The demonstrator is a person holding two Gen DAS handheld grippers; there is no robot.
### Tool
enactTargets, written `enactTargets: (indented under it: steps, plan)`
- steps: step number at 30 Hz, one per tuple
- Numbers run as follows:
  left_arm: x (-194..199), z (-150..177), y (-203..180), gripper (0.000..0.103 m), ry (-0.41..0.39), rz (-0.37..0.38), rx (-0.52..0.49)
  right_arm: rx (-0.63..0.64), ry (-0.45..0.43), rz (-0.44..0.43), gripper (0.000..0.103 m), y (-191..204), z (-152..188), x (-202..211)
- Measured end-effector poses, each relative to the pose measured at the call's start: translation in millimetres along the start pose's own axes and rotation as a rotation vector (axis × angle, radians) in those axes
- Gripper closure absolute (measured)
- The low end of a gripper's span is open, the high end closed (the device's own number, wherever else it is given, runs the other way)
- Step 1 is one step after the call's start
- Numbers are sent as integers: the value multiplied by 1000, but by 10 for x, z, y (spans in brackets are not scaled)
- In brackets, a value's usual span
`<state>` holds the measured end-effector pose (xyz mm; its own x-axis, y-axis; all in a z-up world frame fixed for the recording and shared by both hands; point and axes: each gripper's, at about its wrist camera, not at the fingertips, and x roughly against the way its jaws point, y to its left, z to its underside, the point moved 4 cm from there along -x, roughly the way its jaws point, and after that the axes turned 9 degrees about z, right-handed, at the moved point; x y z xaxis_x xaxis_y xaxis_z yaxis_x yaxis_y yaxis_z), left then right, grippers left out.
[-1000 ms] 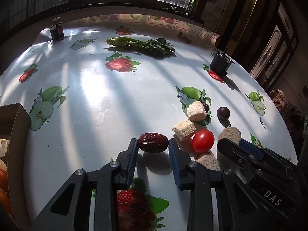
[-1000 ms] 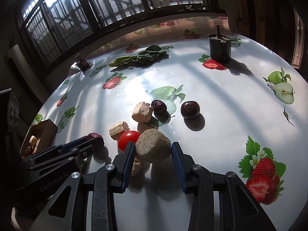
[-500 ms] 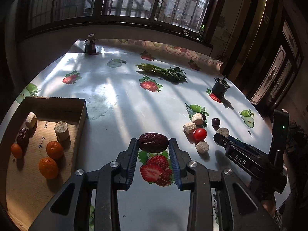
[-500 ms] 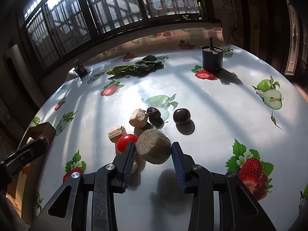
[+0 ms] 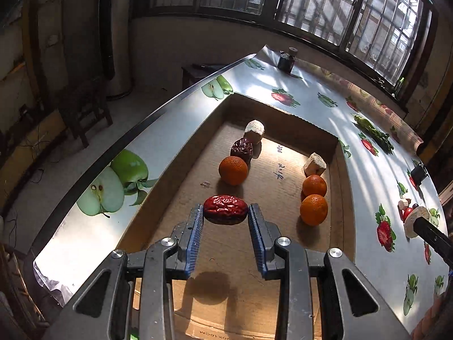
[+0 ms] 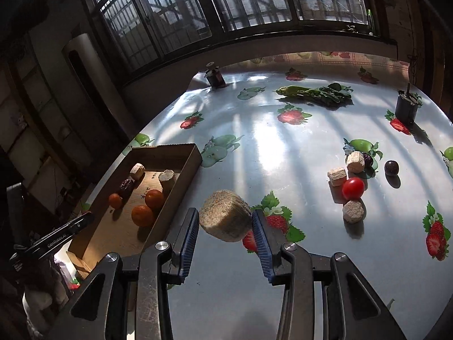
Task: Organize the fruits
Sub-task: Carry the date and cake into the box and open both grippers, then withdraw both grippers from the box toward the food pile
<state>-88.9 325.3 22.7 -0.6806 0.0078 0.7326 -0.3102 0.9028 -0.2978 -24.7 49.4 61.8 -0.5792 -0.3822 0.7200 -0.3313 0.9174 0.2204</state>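
My left gripper is shut on a wrinkled red date and hangs over the cardboard box. In the box lie three oranges, a dark date and two beige chunks. My right gripper is shut on a round beige chunk, held above the table just right of the cardboard box. On the table to the right lie a cherry tomato, several beige chunks and a dark plum. The left gripper's tip shows at the box's near end.
A bunch of green leaves lies at the back. A dark pot stands at the far right, a small dark jar at the far left. The table edge runs close along the box's left side.
My left gripper carried the red date leftward from the fruit pile to above the box. My right gripper lifted the round beige chunk off the table and swung left towards the box.
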Motion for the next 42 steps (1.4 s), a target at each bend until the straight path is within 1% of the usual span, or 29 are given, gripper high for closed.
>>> enactTargets:
  steps: [3,6,8,10,13,16,21,22,25,26,30,33,34,39,41,42]
  plan:
    - [-113,-21,102,71,43,-7,18,56,60,-67,60,467,100,-195]
    - [-224,-40,117,71,74,-19,-2,126,101,-93,60,865,187,-375]
    - [-311,-43,130,71,97,-26,-6,175,126,-89,60,1072,238,-508]
    - [-376,-33,136,71,114,-14,0,215,149,-71,60,1224,291,-651]
    - [-417,-29,125,71,115,-1,1,244,177,-50,60,1327,355,-814]
    - [-418,-31,141,71,108,8,13,270,182,-28,60,1394,390,-915]
    - [-253,-74,188,71,56,30,44,315,152,0,60,1454,368,-930]
    - [-201,-85,196,68,43,33,48,316,151,1,58,1459,361,-933]
    - [-29,-114,205,55,-2,45,66,312,134,-11,45,1483,348,-881]
    - [28,-126,205,53,-18,48,74,314,122,-10,44,1487,339,-846]
    - [244,-158,139,52,-67,36,65,316,62,-1,43,1474,298,-623]
    - [420,-159,-2,47,-110,27,24,271,24,6,39,1355,283,-410]
    - [473,-153,-64,43,-123,23,6,248,12,6,39,1294,283,-333]
    - [676,-82,-473,40,-186,-21,-119,112,-38,41,35,885,337,24]
    - [723,-18,-653,32,-204,-40,-171,59,-59,64,32,701,395,149]
    - [739,20,-750,31,-209,-45,-196,33,-67,75,32,609,422,207]
